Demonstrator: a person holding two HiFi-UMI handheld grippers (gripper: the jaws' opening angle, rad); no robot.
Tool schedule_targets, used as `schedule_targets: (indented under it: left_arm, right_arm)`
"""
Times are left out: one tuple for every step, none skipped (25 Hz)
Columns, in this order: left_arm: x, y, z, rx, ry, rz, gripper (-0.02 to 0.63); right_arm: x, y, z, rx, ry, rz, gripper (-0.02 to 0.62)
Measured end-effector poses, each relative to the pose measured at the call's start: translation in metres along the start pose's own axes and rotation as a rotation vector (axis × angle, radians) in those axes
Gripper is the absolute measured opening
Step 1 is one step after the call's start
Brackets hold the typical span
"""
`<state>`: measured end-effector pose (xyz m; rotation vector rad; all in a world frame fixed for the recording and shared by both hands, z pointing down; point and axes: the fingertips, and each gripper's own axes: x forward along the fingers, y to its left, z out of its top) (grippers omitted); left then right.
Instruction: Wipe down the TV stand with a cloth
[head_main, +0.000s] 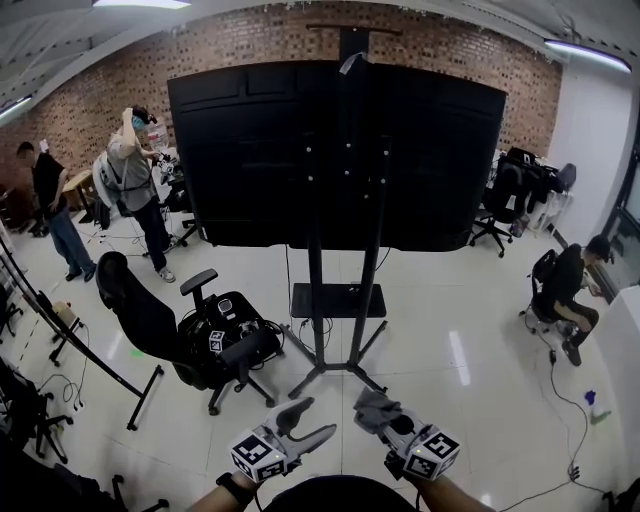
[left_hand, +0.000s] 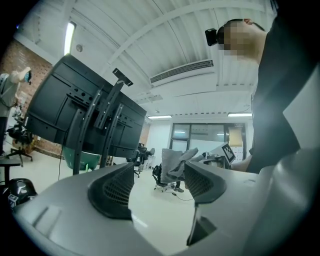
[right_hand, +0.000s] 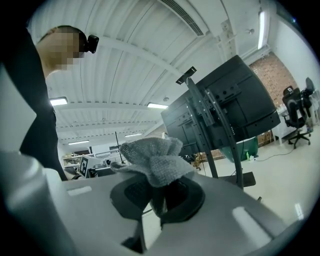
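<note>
Currently the right gripper (head_main: 388, 424) clamps a bunched grey cloth (head_main: 375, 407) short of the TV stand (head_main: 335, 290); the left gripper (head_main: 308, 424) gapes empty. Wiping drag could pull the grey cloth free.

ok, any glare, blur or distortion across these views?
Head view: fisheye bowing, light streaks glaring on the floor, TV back near black. Left gripper view: dark vignetted corners, strong bowing. Right gripper view: cloth sharp, same vignette.

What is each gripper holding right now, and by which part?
The right gripper is shut on the grey cloth, pinching a bunched fold; the rest puffs out above the jaws. The left gripper is open, holding nothing.
</note>
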<state>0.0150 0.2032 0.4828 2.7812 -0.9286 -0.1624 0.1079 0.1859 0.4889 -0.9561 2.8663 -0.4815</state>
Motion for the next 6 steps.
schedule_targets:
  left_arm:
    - [0.0015, -0.0007, 0.0004, 0.002, -0.003, 0.001, 0.345]
    - [0.0030, -0.0019, 0.0013, 0.004, -0.006, 0.002, 0.345]
    - [0.0045, -0.0031, 0.0016, 0.005, -0.006, 0.002, 0.347]
    - [0.0059, -0.0041, 0.0006, 0.005, -0.007, 0.002, 0.347]
    - [0.0073, -0.0049, -0.0010, 0.005, -0.008, 0.001, 0.350]
    - [0.0087, -0.0058, -0.0026, 0.006, -0.009, 0.000, 0.350]
  right_arm:
    - [-0.0013, -0.0027, -0.0005, -0.001, 0.000, 0.002, 0.021]
    - [-0.0026, -0.0053, -0.0012, -0.002, 0.000, 0.004, 0.021]
    - [-0.0037, -0.0075, -0.0016, -0.003, -0.001, 0.008, 0.021]
    - [-0.0045, -0.0093, -0.0014, -0.004, -0.002, 0.010, 0.021]
    - [-0.0052, -0.0109, -0.0008, -0.005, -0.003, 0.012, 0.021]
    - [-0.0058, -0.0124, 0.0000, -0.007, -0.005, 0.014, 0.021]
